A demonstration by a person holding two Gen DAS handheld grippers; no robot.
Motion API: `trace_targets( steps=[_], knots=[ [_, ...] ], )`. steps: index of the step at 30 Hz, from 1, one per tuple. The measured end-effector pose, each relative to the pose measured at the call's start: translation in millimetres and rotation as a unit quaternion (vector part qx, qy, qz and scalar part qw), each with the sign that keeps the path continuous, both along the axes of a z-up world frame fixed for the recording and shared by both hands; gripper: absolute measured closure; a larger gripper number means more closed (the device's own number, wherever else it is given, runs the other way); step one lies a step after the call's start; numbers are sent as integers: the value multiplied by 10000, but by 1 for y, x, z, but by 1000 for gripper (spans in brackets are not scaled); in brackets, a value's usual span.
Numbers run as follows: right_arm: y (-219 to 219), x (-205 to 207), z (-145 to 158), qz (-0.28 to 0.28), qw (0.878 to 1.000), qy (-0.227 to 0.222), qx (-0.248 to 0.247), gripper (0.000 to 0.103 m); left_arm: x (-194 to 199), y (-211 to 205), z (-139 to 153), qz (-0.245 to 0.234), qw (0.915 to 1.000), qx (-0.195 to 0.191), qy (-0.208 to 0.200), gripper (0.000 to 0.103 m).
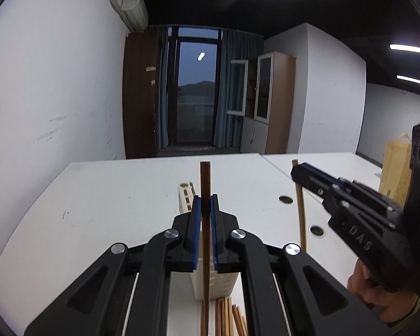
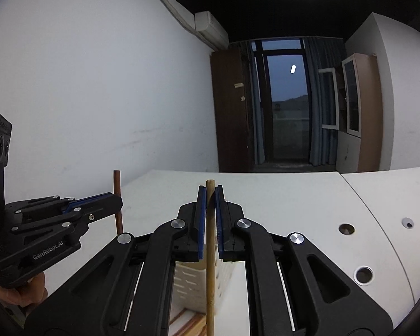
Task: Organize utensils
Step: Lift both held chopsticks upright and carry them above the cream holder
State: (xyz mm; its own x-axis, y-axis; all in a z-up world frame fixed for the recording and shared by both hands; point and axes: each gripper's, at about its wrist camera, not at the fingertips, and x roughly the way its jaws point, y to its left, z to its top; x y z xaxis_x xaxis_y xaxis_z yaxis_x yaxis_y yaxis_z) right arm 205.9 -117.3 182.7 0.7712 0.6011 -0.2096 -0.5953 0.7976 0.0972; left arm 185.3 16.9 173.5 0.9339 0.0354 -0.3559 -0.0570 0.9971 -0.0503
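My left gripper (image 1: 205, 200) is shut on a dark brown chopstick (image 1: 205, 179) that stands upright between its blue pads. My right gripper (image 2: 210, 191) is shut on a lighter bamboo chopstick (image 2: 210, 280), also upright. Each gripper appears in the other's view: the right gripper (image 1: 296, 172) with its bamboo chopstick (image 1: 301, 218) at the right, the left gripper (image 2: 116, 200) with its brown chopstick (image 2: 117, 179) at the left. A white slotted utensil holder (image 1: 186, 198) stands on the table under both grippers. Several more chopsticks (image 1: 226, 316) lie on the table beside it.
The white table (image 1: 112, 196) runs back to a white wall on the left and has round cable holes (image 2: 346, 228) on its right part. A tan paper bag (image 1: 394, 168) stands at the far right. A hand (image 1: 378, 294) holds the right gripper.
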Motion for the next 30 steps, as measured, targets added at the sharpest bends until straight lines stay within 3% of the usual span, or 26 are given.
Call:
trace_targets(
  steps=[6, 9, 19, 26, 30],
  knots=[
    [3, 10, 4, 117, 9991, -306, 283, 97, -5, 0, 17, 91, 9988, 23, -484, 97],
    [0, 14, 8, 164, 9971, -503, 543, 97, -14, 1, 29, 186, 9957, -14, -910, 97],
    [-14, 13, 16, 64, 9795, -1416, 1429, 97, -39, -3, 50, 347, 9769, -66, -2108, 97],
    [-17, 24, 12, -16, 9656, -1822, 1856, 97, -35, -16, 44, 353, 9701, 77, -2401, 97],
    [-14, 36, 10, 26, 9595, -1967, 2015, 97, -22, -21, 42, 412, 9734, 211, -2245, 96]
  ],
)
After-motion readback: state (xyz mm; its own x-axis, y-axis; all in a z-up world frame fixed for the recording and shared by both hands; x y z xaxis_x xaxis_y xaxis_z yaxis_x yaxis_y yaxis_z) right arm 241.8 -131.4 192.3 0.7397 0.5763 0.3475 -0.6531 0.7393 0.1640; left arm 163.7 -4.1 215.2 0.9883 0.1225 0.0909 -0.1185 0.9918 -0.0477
